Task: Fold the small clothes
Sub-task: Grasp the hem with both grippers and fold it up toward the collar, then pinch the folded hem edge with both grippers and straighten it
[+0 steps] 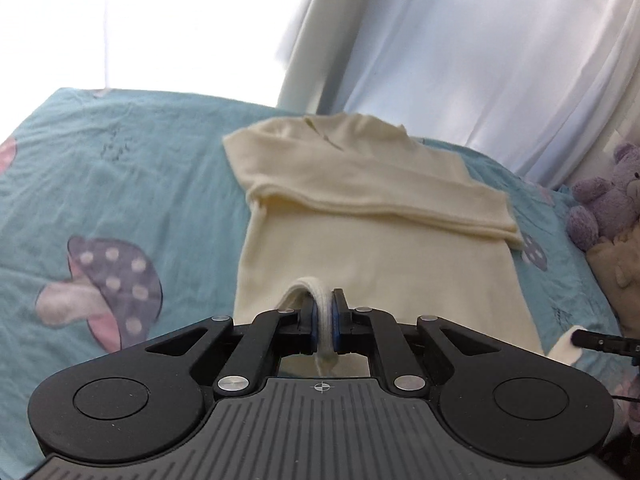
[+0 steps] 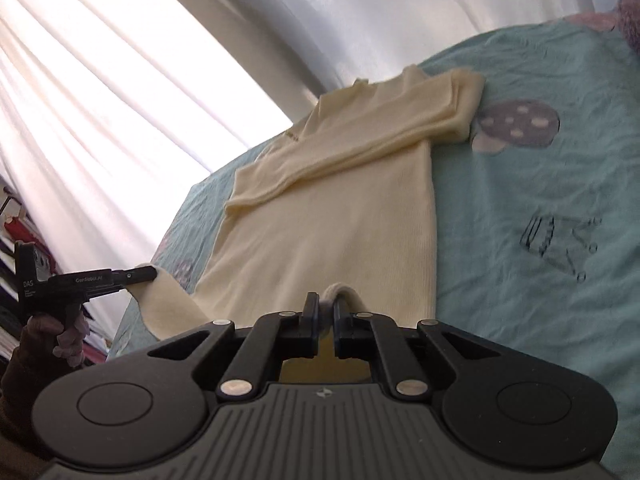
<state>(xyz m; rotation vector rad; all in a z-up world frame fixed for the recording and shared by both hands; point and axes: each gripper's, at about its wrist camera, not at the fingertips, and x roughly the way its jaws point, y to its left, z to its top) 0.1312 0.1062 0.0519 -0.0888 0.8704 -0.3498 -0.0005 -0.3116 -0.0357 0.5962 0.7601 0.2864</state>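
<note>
A cream knit sweater (image 1: 360, 248) lies flat on the blue bedsheet (image 1: 120, 184), its sleeves folded across the chest. My left gripper (image 1: 324, 316) is shut on the sweater's bottom hem at its left corner. My right gripper (image 2: 328, 312) is shut on the hem at the right corner. The sweater also shows in the right wrist view (image 2: 320, 208). The left gripper (image 2: 148, 274) shows there too, holding the lifted hem corner. The right gripper's tip (image 1: 580, 336) shows at the right edge of the left wrist view, pinching cream fabric.
The bedsheet (image 2: 520, 200) has mushroom prints. White curtains (image 1: 460, 40) hang behind the bed. A purple teddy bear (image 1: 604, 196) sits at the bed's right side. Shelves with books (image 2: 12, 220) stand at the far left.
</note>
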